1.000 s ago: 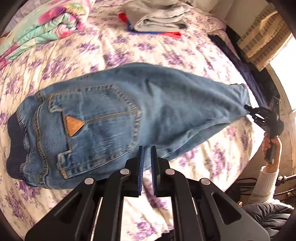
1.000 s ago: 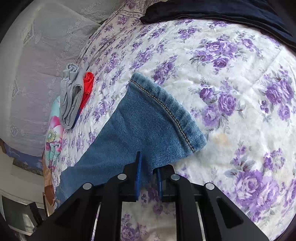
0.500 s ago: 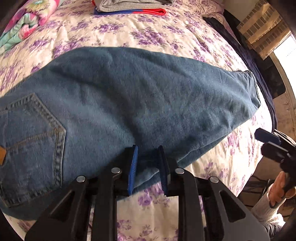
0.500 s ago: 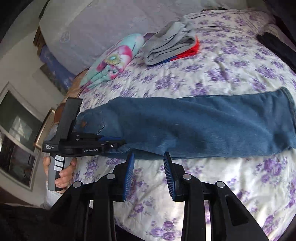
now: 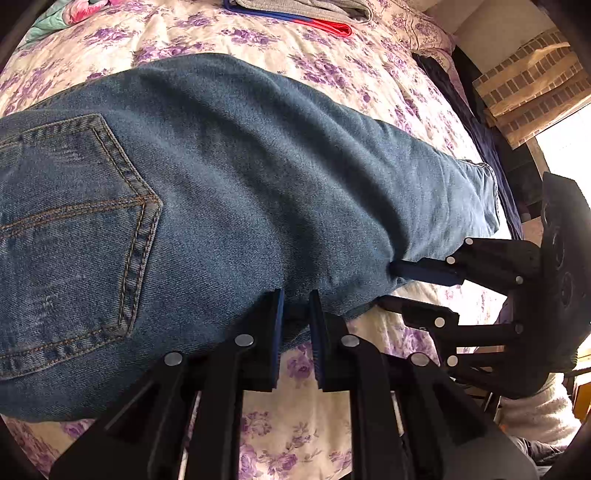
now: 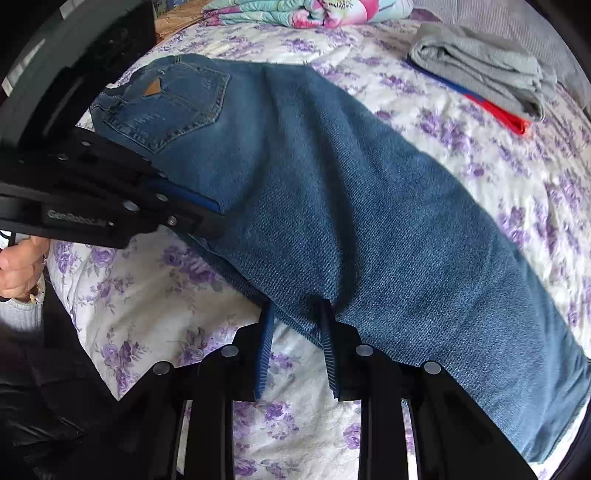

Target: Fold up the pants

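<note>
Gripping the near edge of the jeans (image 5: 258,192), left gripper (image 5: 295,306), bottom centre of the left wrist view: jaws have just been closing, denim between the blue pads.

Right gripper (image 6: 295,314), bottom centre of the right wrist view: jaws have just been closing; near edge of the jeans between its pads, whether they press it cannot be told. Seen also at the right of the left wrist view.

Jeans: folded lengthwise, lying flat across the floral bedspread (image 5: 303,424); back pocket (image 5: 74,221) at left, leg hem at right.

Hand (image 6: 18,266), left edge of the right wrist view, on the left gripper's handle.

Folded grey clothes (image 6: 484,70), upper right, on the bedspread well beyond the jeans.

Folded flowered blanket (image 6: 306,11), top centre, farthest.
</note>
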Demonstrator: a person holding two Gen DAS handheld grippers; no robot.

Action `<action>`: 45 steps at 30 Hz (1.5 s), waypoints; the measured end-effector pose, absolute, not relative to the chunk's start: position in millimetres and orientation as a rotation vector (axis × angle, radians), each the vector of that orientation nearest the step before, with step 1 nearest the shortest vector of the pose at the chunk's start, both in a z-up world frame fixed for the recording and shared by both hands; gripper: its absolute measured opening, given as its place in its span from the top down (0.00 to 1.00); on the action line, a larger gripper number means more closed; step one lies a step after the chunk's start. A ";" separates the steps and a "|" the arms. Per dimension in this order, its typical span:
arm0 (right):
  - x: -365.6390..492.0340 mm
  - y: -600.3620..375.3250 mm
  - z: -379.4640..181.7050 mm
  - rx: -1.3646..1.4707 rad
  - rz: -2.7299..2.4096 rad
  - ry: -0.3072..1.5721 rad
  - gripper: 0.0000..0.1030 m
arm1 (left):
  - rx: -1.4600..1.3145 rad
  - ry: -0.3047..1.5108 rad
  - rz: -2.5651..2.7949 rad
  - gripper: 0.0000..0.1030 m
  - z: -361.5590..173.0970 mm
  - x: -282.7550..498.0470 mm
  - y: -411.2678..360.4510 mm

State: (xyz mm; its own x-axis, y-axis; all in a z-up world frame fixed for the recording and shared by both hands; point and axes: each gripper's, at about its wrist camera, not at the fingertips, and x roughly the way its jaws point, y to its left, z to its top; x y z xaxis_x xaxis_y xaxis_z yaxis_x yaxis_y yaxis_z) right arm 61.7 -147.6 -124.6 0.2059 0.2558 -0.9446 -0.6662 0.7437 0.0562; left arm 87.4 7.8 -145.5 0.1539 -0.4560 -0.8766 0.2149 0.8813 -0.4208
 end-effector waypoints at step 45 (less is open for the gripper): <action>248.8 -56.1 -94.1 -0.066 0.993 1.287 0.88 | -0.223 1.279 -0.513 0.90 -145.0 84.9 53.1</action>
